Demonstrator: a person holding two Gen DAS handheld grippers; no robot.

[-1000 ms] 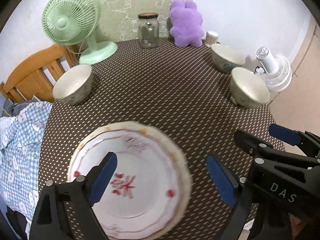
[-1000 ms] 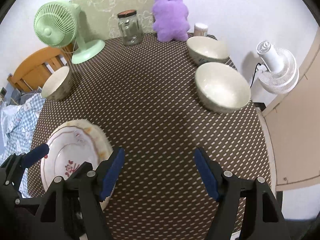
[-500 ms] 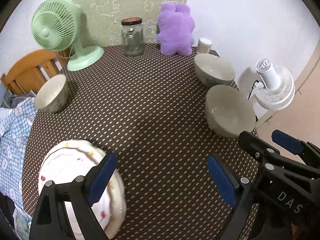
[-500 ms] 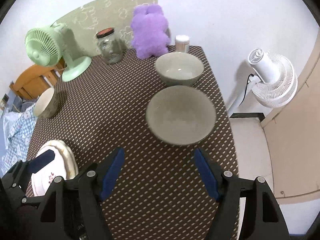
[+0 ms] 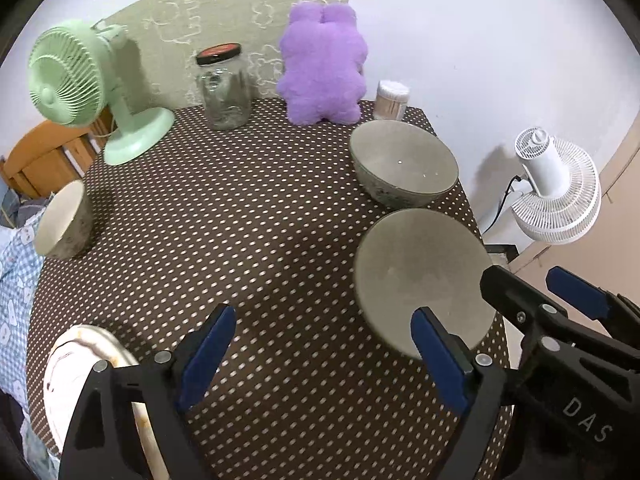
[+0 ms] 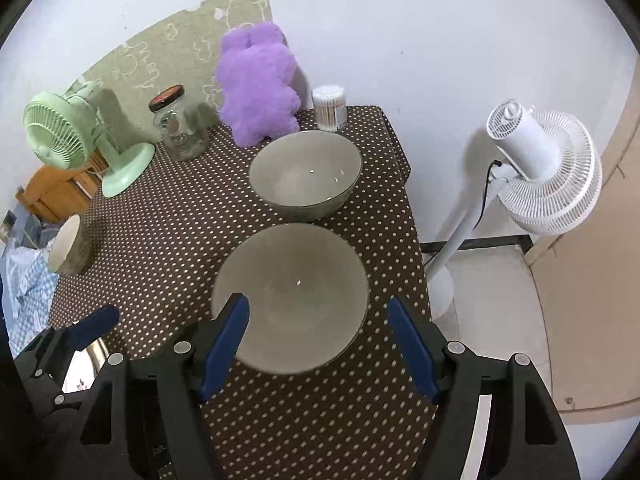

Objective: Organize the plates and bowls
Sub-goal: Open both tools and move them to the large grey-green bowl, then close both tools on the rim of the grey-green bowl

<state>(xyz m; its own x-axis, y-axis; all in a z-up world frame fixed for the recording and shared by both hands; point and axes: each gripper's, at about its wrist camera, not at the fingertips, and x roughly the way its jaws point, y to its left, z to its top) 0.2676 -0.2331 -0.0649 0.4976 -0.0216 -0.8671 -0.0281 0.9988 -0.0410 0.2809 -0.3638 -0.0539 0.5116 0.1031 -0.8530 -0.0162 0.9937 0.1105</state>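
Both hand-held grippers had swept rightward across the tabletop (image 5: 280,240) since the earlier frames, so the plate (image 5: 80,364), which a second before had lain between the left one's fingers, ended up at that gripper's lower left, partly hidden behind its left finger. We saw the left hand-held gripper (image 5: 320,356) spread wide with its jaws closing slightly and only dotted cloth between them; its right finger overlapped the near rim of the nearer bowl (image 5: 420,280). The right hand-held gripper (image 6: 318,344) held its jaws wide and empty, hovering over that same nearer bowl (image 6: 292,292), whose near rim lay between the two blue pads. Just beyond it we saw the second bowl (image 6: 306,172), close to it but apart. A third bowl (image 5: 64,224) sat far to the left of both grippers at the tabletop's edge. Beyond stood a green fan (image 5: 76,80), a glass jar (image 5: 224,88) and a purple plush toy (image 5: 324,68).
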